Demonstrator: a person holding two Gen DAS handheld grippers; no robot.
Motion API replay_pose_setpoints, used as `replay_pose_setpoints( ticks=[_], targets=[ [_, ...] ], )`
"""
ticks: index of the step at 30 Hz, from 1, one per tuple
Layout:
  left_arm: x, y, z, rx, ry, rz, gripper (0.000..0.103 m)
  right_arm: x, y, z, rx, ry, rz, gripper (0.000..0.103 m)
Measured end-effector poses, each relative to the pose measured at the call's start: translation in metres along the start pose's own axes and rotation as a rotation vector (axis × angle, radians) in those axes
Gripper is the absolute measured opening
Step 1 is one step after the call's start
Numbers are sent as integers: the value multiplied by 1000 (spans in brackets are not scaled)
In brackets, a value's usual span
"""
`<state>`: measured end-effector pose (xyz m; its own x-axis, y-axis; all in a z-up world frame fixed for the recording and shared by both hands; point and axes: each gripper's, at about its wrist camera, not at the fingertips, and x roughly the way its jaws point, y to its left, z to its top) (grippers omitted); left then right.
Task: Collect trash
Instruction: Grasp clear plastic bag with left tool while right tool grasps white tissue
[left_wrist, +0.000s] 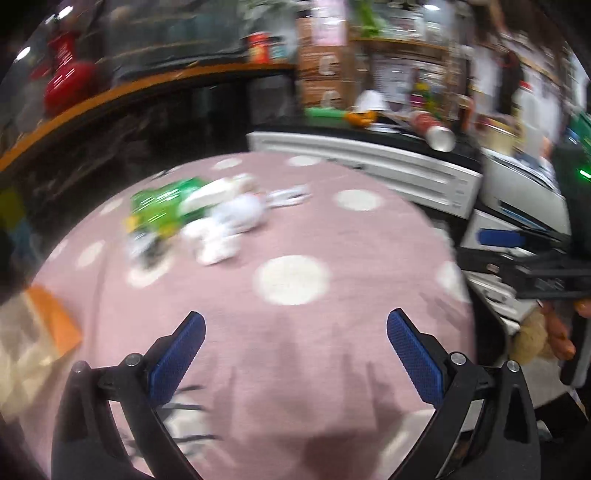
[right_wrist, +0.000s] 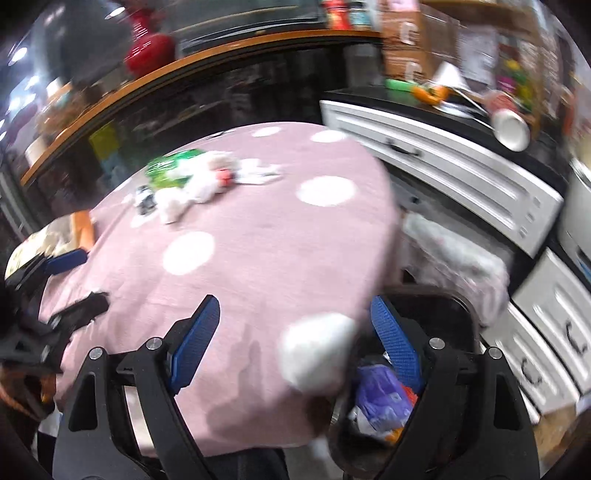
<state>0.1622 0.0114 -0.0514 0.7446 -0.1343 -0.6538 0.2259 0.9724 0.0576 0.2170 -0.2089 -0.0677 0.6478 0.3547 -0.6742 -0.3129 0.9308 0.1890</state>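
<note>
Several blurred white wads (left_wrist: 229, 225) beside green wrapper (left_wrist: 159, 206).

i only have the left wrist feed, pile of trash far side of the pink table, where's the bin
Observer: A dark bin stands off the near right edge of the table, below the right gripper.
Operator: anything in it already
Observer: Yes, a purple wrapper and other scraps lie inside.
Operator: is the right gripper carrying something
Observer: No, its jaws stand open with nothing gripped. A blurred white wad shows between them, right at the table edge; I cannot tell if it is falling.
Operator: ok and the pile
Observer: A green packet and white crumpled paper lie there, untouched.
</note>
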Motion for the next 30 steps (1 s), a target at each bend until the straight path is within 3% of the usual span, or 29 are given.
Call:
replay_pose_setpoints(
  ticks=[3, 10, 22, 24, 26, 30],
  targets=[
    [8, 43, 4, -106, 24, 52, 97, 14, 24, 13, -48, 11, 39, 83],
    [27, 120, 20, -292, 47, 94, 94, 51, 67, 46, -115, 72, 142, 83],
    [110, 171, 61, -375, 132, 119, 87, 117, 118, 83, -186, 181, 205, 75],
    [117, 173, 62, -376, 146, 126, 69, 127, 125, 88, -204, 195, 201, 71],
    [117, 177, 61, -390, 150, 119, 60, 136, 130, 94, -213, 205, 206, 68],
    [108, 184, 60, -407, 117, 118, 53, 158, 141, 105, -230, 230, 191, 61]
  ],
)
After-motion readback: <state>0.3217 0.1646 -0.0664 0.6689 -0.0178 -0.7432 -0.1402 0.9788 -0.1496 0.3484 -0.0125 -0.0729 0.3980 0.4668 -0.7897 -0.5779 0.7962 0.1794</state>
